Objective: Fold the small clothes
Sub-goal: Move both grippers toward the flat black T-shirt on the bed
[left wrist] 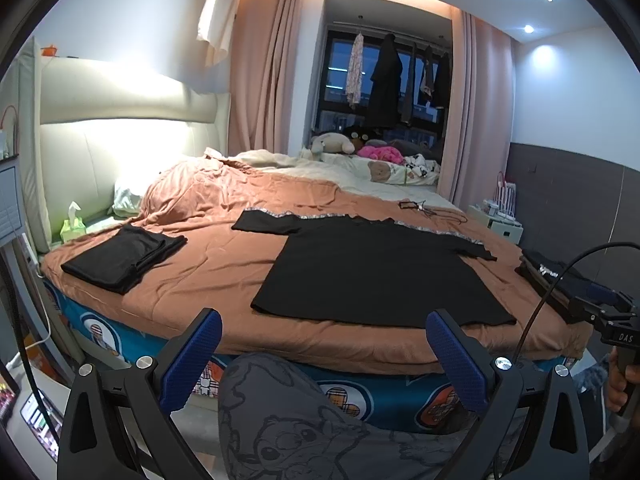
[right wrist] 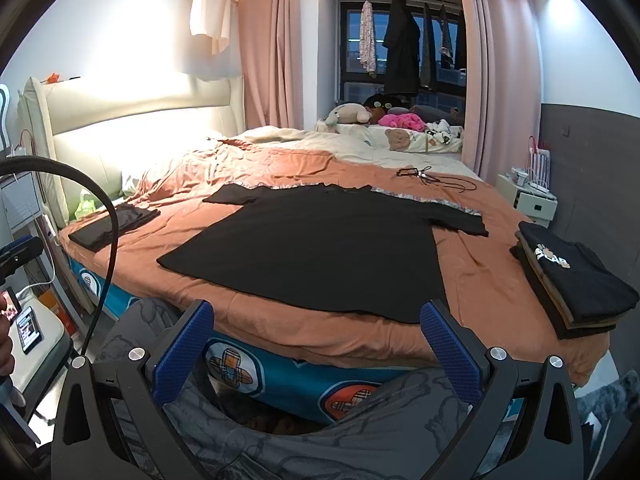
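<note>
Two tongs we hold wide open, left gripper (left wrist: 324, 330) and right gripper (right wrist: 317, 320) gripping nothing, black shirt (right wrist: 320, 244) flat on bed (right wrist: 472, 280)

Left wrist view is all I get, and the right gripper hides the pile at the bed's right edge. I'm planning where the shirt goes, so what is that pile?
Observer: A stack of folded clothes, several layers high; the top one is black with a small printed logo.
Operator: Is the right gripper holding anything?
Observer: No. The right gripper is open and empty, just short of the hem of the black T-shirt.
</note>
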A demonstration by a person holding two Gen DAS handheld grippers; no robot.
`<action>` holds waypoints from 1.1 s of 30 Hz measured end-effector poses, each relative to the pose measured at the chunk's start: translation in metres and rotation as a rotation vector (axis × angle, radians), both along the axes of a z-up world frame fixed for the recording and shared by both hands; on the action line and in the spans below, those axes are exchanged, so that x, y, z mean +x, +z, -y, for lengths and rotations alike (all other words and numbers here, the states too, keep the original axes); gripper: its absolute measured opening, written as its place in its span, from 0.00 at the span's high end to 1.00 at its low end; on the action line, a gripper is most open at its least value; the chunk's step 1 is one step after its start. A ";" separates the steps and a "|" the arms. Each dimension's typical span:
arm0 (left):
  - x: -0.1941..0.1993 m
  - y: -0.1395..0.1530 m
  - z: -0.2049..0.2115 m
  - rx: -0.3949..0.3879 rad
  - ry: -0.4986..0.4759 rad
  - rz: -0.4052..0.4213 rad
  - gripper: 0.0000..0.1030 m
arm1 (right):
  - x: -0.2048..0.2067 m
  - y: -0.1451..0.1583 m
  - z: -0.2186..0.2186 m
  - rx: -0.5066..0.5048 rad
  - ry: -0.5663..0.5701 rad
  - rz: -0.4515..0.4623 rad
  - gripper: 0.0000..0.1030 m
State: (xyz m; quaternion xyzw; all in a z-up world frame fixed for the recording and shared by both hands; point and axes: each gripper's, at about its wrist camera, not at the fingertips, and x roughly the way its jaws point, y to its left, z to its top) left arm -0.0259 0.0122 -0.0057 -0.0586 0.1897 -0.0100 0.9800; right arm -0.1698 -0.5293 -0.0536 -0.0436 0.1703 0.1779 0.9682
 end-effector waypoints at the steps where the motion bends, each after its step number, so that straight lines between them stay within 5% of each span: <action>1: 0.001 -0.001 0.000 0.009 0.002 -0.004 0.00 | 0.002 -0.001 -0.001 -0.001 0.005 -0.004 0.00; 14: 0.032 -0.005 -0.013 0.035 0.034 -0.028 0.00 | 0.039 -0.003 -0.017 -0.038 0.006 -0.001 0.00; 33: 0.136 -0.025 -0.037 0.027 0.037 -0.165 0.00 | 0.125 -0.003 -0.045 -0.067 0.022 -0.028 0.00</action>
